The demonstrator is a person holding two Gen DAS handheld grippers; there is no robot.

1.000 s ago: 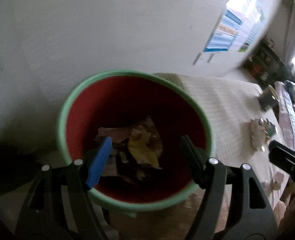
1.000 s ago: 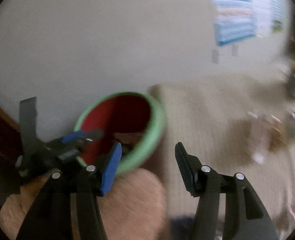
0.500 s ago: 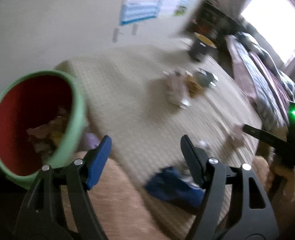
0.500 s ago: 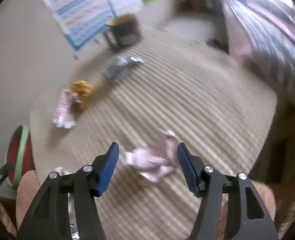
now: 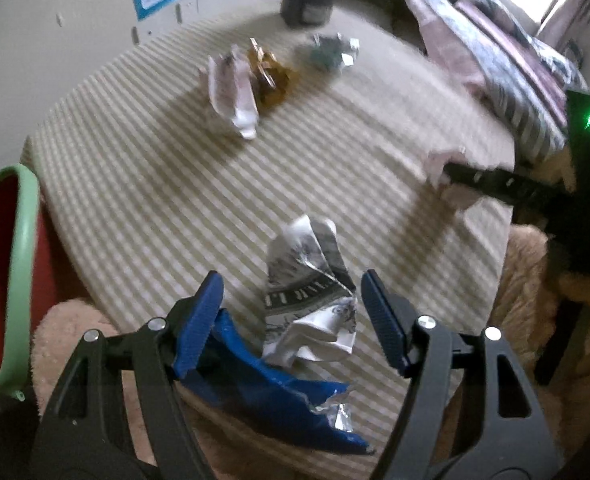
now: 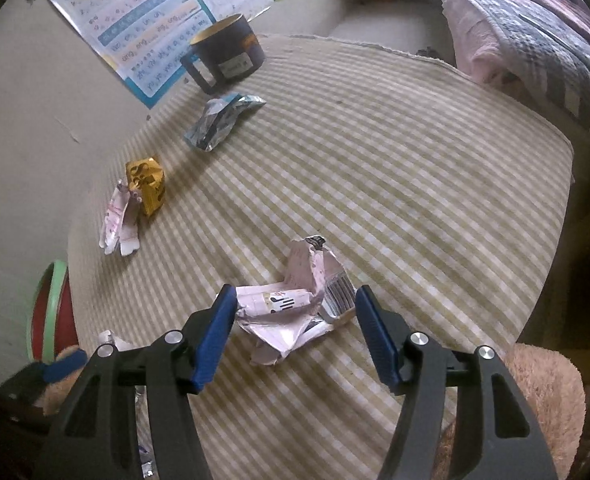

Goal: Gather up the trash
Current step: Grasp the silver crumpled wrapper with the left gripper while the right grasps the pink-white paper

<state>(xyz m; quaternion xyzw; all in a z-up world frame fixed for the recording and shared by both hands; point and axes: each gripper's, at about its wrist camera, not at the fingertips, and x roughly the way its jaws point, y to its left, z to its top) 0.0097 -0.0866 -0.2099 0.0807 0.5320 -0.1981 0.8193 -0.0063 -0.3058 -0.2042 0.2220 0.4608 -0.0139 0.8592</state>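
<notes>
Now, both tongs empty, each lined up on its own scrap.
Left gripper (image 5: 291, 316): jaws wide apart, holding nothing; I hold it over the white printed wrapper (image 5: 309, 296), which lies between the fingers.
Blue wrapper (image 5: 271, 392): at the near table edge, under my left finger; probably next.
Right gripper (image 6: 293, 330): jaws spread, nothing gripped; the pink crumpled wrapper (image 6: 299, 308) sits between the pads on the striped cloth (image 6: 395, 200).
Bin (image 5: 9, 276): red inside, green rim, off the table's left edge, so carries stay short.
Remaining trash: pale wrapper (image 6: 119, 224) touching yellow packet (image 6: 147, 184); silver-blue packet (image 6: 219, 120) near the dark mug (image 6: 225, 54).
Risk: light foil may slip when pinched.
</notes>
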